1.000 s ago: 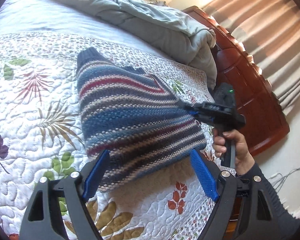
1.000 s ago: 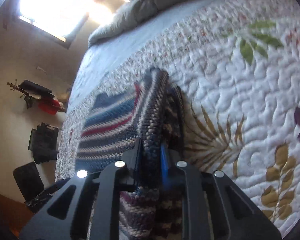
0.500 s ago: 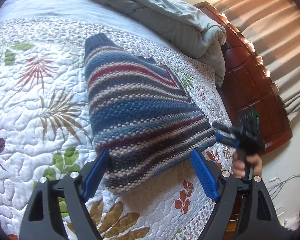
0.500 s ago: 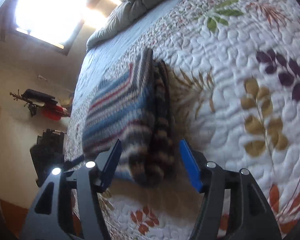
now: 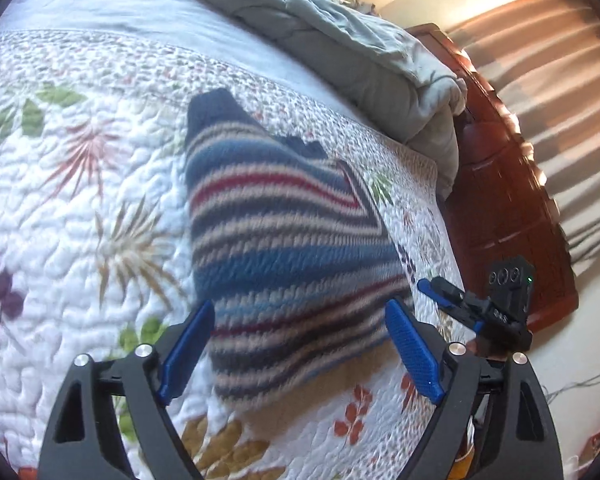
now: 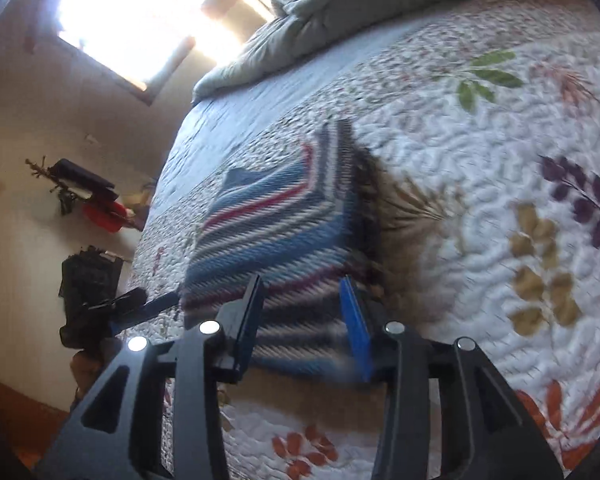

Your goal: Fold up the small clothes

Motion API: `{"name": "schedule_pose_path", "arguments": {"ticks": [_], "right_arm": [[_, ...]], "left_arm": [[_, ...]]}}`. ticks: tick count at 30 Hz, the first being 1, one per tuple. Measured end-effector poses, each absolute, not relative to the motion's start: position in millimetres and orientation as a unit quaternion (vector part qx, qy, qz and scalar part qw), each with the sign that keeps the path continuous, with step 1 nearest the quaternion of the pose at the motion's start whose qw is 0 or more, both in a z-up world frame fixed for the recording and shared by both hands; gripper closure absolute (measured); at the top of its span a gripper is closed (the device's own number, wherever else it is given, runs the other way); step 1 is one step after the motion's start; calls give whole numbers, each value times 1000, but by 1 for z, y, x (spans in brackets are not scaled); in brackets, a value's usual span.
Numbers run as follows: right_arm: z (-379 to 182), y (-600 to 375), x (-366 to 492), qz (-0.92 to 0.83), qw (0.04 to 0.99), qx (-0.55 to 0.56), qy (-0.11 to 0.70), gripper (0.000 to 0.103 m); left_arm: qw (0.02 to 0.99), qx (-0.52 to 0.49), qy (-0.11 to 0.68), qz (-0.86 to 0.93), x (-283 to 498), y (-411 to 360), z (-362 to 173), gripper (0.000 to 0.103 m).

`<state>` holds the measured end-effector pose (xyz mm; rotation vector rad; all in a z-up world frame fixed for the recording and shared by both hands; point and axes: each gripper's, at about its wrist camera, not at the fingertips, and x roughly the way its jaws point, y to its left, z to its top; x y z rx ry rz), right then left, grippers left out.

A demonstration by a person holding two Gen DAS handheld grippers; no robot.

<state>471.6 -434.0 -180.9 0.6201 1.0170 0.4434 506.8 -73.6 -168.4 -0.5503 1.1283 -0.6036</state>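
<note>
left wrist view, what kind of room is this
Most likely a bedroom: the striped sweater lies on a bed with a floral quilt, a rumpled grey duvet is bunched at its far end, and curtains hang beyond.

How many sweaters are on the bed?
1: the striped sweater lies folded on the flowery quilt, near the bed's foot end. Nothing else like it shows.

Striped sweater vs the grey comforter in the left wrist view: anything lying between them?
Nothing lies there. In the left wrist view, only bare floral quilt runs from the striped sweater to the grey comforter.
</note>
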Motion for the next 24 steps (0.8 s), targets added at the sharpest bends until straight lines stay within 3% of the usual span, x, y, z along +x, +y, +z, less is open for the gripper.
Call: {"name": "schedule_pose_path", "arguments": {"ticks": [5,7,8,10,11,14,15,18,24], "right_arm": [[-208,-423,504,197,782,304,507,66],[-222,-428,507,189,768,316,524,75],[-225,-430,509,189,767,313,527,85],[-225,-438,506,203,760,318,529,88],[-219,-444,504,209,761,325,522,83],[-188,-470,499,189,800,318,473,21],[-185,-482,503,172,806,320,467,15],[-211,-498,525,171,764,352,513,12],[-261,-479,561,253,686,387,562,12]], "left_arm": [[760,-192,587,-202,549,-92,-206,11],[727,-222,617,-203,557,-88,-227,4],[722,-226,621,-206,558,-87,-233,3],[720,-230,618,-217,559,-84,-235,3],[720,-235,614,-224,560,-82,-233,5],[720,-273,576,-274,559,-72,-217,6],[723,-286,560,-286,559,-67,-213,6],[723,-325,532,-298,570,-54,-208,5],[673,-376,562,-301,591,-49,-241,5]]}}
